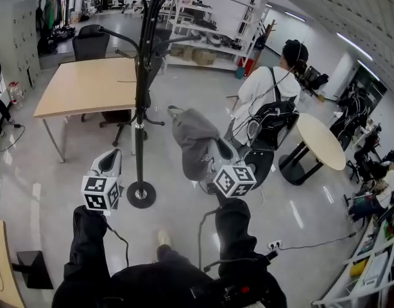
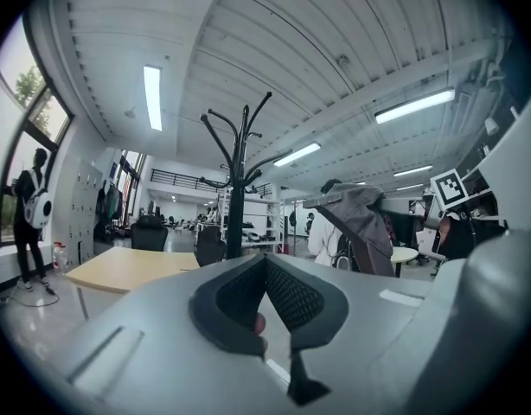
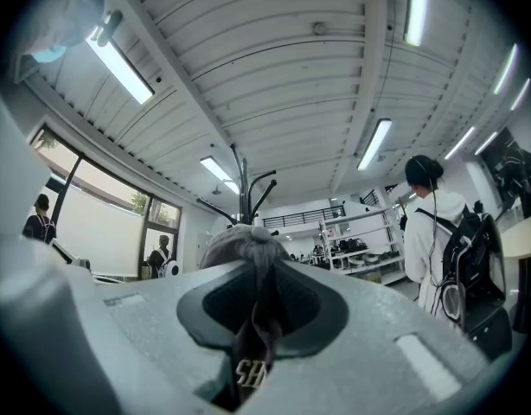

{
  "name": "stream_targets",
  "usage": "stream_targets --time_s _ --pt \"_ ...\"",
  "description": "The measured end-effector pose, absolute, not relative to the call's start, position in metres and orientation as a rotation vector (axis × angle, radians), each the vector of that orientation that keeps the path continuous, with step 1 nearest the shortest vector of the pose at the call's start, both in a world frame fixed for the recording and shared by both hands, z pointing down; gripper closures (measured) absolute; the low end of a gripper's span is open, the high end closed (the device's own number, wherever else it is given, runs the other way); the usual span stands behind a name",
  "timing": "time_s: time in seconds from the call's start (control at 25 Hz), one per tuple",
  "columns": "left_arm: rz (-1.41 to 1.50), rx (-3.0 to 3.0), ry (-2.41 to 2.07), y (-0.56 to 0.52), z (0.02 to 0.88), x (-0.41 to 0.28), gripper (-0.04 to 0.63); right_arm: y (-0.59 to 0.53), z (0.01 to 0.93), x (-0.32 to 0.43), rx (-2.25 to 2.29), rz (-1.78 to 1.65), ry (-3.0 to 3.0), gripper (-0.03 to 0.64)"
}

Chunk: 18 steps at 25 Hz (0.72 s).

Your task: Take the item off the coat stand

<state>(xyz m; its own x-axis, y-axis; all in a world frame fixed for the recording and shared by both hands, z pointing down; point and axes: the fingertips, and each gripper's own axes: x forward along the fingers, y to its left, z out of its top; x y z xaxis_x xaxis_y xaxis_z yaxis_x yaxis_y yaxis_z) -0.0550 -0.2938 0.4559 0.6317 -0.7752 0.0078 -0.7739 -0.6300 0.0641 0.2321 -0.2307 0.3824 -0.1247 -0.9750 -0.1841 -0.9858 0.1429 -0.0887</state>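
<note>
The black coat stand [image 1: 140,108] rises from its round base [image 1: 141,194] in the middle of the head view, with bare hooks at its top. A grey cap [image 1: 192,140] hangs free of the stand, just right of the pole. My right gripper [image 1: 214,154] is shut on it. In the right gripper view the cap's fabric [image 3: 245,247] is pinched between the pads of the right gripper [image 3: 257,279], with the stand's top [image 3: 245,184] behind. My left gripper [image 1: 111,162] is left of the pole, shut and empty. The left gripper view shows the left gripper [image 2: 265,263], the stand [image 2: 237,197] and the cap [image 2: 356,214].
A wooden table [image 1: 88,85] and a black office chair [image 1: 91,43] stand behind the coat stand. A person in white with a backpack [image 1: 272,104] stands to the right, near a round table [image 1: 320,140]. Shelving [image 1: 203,31] lines the back. A cable [image 1: 312,242] runs over the floor.
</note>
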Motion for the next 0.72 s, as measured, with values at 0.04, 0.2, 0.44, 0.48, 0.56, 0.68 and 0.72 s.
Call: stream_targets --time_s 0.04,0.2,0.44,0.48,0.56,0.68,0.72 --pt "-0.031 2.781 -1.323 -0.293 0.456 -0.057 0.594 -0.23 0.386 0.229 -1.935 0.07 2.221 0.57" --pt "-0.032 2.78 -1.316 -0.289 0.458 -0.06 0.594 -0.225 0.402 0.222 -1.947 0.039 2.235 0.57" --pt "-0.027 2.78 -1.325 -0.288 0.458 -0.063 0.594 -0.225 0.416 0.213 -1.952 0.015 2.263 0.57" --pt "-0.031 2.778 -1.327 -0.288 0.457 -0.064 0.594 -0.224 0.417 0.211 -1.949 0.011 2.268 0.571" --pt "-0.037 2.775 -1.333 -0.287 0.455 -0.067 0.594 -0.221 0.422 0.207 -1.944 0.004 2.278 0.571" --pt "-0.042 2.772 -1.349 -0.285 0.451 -0.071 0.594 -0.218 0.428 0.2 -1.933 -0.011 2.289 0.571" --pt "-0.042 2.771 -1.354 -0.284 0.45 -0.071 0.594 -0.219 0.429 0.2 -1.928 -0.019 2.289 0.571"
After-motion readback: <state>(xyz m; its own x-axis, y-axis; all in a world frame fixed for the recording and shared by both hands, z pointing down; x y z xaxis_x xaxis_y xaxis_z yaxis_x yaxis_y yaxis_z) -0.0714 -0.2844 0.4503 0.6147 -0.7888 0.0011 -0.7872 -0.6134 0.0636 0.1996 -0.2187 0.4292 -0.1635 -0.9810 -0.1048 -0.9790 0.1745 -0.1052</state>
